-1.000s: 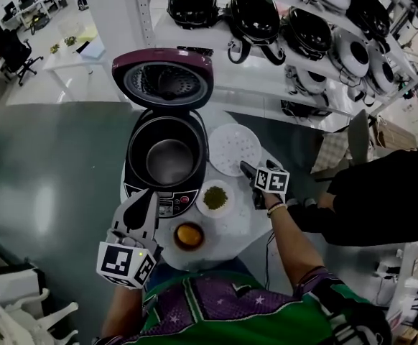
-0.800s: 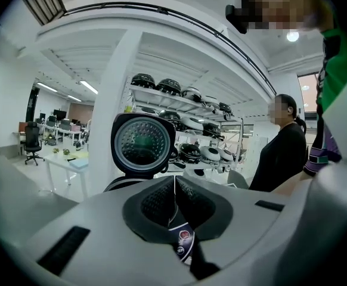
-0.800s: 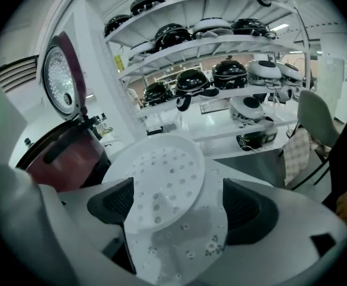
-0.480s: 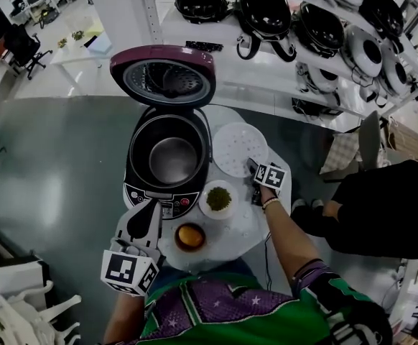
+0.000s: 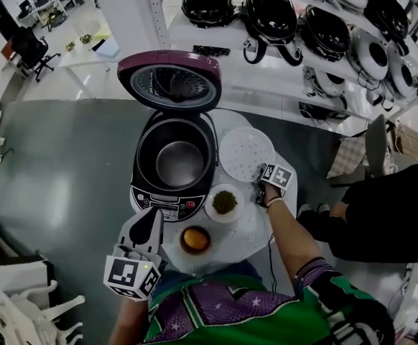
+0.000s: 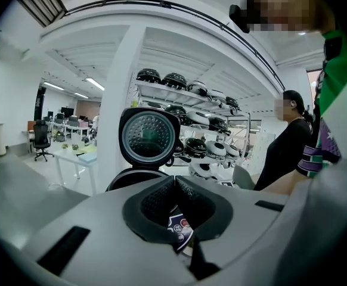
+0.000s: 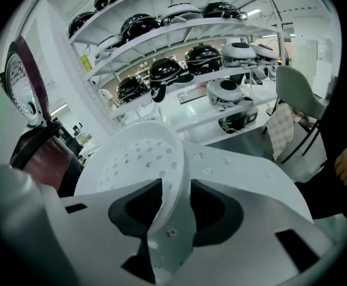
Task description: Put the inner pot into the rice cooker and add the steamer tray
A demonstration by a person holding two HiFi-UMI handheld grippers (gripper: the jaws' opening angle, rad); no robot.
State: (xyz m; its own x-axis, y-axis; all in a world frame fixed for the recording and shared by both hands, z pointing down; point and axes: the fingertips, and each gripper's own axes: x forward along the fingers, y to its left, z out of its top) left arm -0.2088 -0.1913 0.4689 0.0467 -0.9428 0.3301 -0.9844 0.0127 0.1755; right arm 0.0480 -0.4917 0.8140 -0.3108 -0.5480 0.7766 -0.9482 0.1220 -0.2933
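The rice cooker (image 5: 146, 192) stands open on the small table, lid (image 5: 169, 80) raised, with the metal inner pot (image 5: 179, 162) seated inside. Right of it lies the white perforated steamer tray (image 5: 246, 152). My right gripper (image 5: 262, 176) is at the tray's near right edge. Its jaws have just been closing and now press on the tray's rim (image 7: 161, 159), which runs between the pads. My left gripper (image 5: 154, 215) hovers before the cooker's control panel, shut and empty. In the left gripper view the lid (image 6: 148, 134) stands straight ahead beyond the left gripper (image 6: 173, 180).
A bowl of green grains (image 5: 224, 202) and a bowl holding something orange (image 5: 195, 239) sit on the table's (image 5: 248, 225) near side. Shelves of rice cookers (image 5: 295, 20) line the back. A person in black (image 5: 381, 214) sits at the right.
The right gripper dropped to the tray's rim and its jaws closed onto it. The left gripper stayed shut and sank slightly.
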